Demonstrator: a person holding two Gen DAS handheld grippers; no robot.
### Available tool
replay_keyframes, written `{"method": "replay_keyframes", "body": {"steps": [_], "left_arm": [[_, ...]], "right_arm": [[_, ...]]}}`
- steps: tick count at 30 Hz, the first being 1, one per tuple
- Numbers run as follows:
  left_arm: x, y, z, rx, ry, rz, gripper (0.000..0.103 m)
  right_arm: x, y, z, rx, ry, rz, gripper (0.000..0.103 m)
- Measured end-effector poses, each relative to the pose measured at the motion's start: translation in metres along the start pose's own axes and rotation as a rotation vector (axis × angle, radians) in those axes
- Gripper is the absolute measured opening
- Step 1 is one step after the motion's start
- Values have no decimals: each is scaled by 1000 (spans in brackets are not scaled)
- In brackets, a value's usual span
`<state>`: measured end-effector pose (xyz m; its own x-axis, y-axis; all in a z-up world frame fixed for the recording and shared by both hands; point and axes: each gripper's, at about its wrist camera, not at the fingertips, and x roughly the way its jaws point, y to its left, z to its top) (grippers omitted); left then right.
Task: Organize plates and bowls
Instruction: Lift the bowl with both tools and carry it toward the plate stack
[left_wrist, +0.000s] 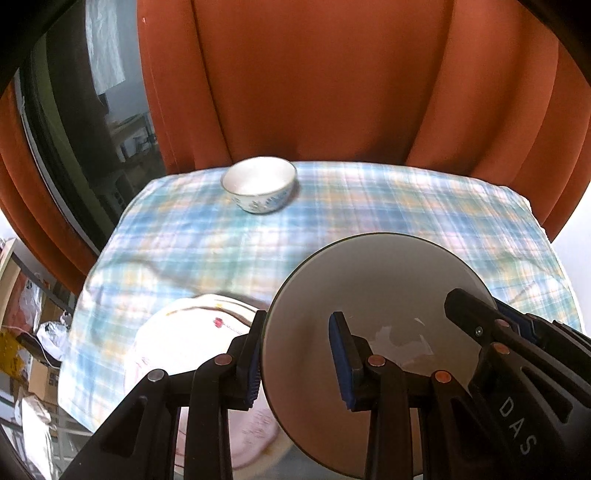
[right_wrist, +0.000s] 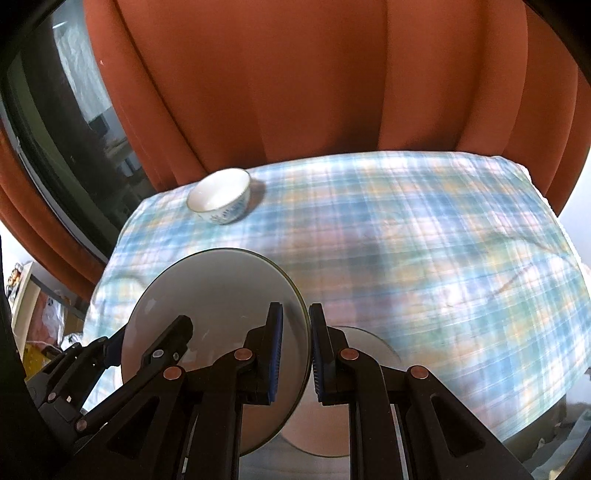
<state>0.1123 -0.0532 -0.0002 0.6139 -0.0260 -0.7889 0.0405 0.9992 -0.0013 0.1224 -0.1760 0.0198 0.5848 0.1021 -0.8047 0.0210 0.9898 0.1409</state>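
Note:
A large grey plate (left_wrist: 369, 295) with a dark rim hangs tilted above the table, held from both sides. My left gripper (left_wrist: 298, 321) is shut on its left rim, one pad outside and one inside. My right gripper (right_wrist: 296, 308) is shut on the opposite rim of the same grey plate (right_wrist: 221, 295). Each gripper shows in the other's view: the right gripper (left_wrist: 476, 314) and the left gripper (right_wrist: 155, 343). A white plate with a floral print (left_wrist: 184, 332) lies on the cloth below. A small white bowl with blue pattern (left_wrist: 258, 184) (right_wrist: 221, 201) stands at the far edge.
The table wears a blue plaid cloth (right_wrist: 443, 240). Orange curtains (left_wrist: 314, 81) hang right behind it, with a dark window (left_wrist: 74, 129) at the left. Boxes and bags (left_wrist: 33, 332) crowd the floor left of the table. A pale round dish (right_wrist: 369, 343) shows under my right gripper.

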Motion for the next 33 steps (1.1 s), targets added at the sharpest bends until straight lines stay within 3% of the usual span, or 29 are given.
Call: {"method": "replay_keyframes", "body": {"steps": [14, 33], "left_arm": [[24, -47, -32, -43, 87, 6, 32], [60, -55, -51, -63, 194, 18, 32]], "right_arm": [[16, -57, -18, -65, 80, 10, 18], [56, -68, -34, -130, 186, -4, 18]]}}
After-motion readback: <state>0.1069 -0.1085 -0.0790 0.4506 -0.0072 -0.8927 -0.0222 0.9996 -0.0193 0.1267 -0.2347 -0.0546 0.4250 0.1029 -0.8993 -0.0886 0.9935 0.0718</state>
